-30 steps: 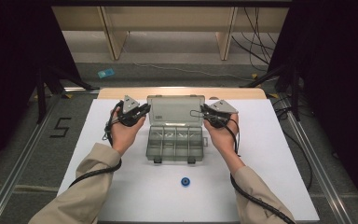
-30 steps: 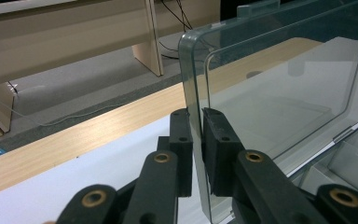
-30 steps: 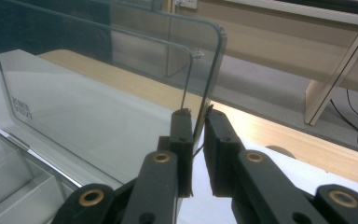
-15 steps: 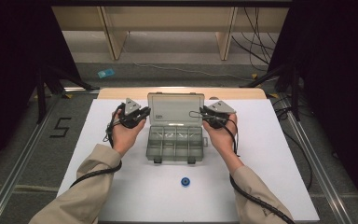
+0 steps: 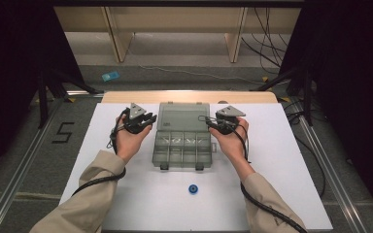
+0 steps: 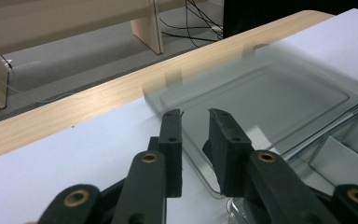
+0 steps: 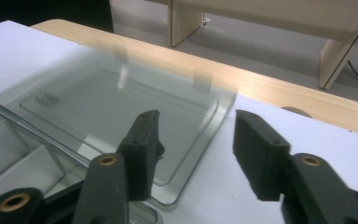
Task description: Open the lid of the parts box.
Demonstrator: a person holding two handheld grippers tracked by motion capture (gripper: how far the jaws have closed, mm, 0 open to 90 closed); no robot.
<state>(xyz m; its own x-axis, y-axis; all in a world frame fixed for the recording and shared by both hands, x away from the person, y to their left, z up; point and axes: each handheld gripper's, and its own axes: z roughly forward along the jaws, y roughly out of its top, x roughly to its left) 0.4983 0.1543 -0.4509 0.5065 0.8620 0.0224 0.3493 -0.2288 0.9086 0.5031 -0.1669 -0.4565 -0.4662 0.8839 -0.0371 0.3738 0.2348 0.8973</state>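
High view first: the clear organizer box (image 5: pixel 182 143) sits mid-table on the white table (image 5: pixel 281 184), its lid (image 5: pixel 183 116) swung fully back and lying flat on the far side, the divided tray nearer the person, long axis running side to side. Both hands flank that lid, the left gripper (image 5: pixel 148 119) at its left edge and the right gripper (image 5: pixel 212 121) at its right edge, about level with each other, so neither hand is clearly nearer. In the left gripper view the jaws stand a narrow gap apart, and they have just been opening; the lid's rounded corner (image 6: pixel 205 172) passes through that gap, though whether the pads press on it I'd say no, it looks let go. In the right gripper view the jaws have just been opening too and now stand well apart, the lid's edge (image 7: pixel 200 135) lying between them, touched by neither pad as far as I can tell. So the lid rests on the table by itself. A small blue ring (image 5: pixel 193 189) lies on the near side, well apart from the box, about midway between the forearms, and, by my reading, roughly an equal reach back toward the person for either hand.
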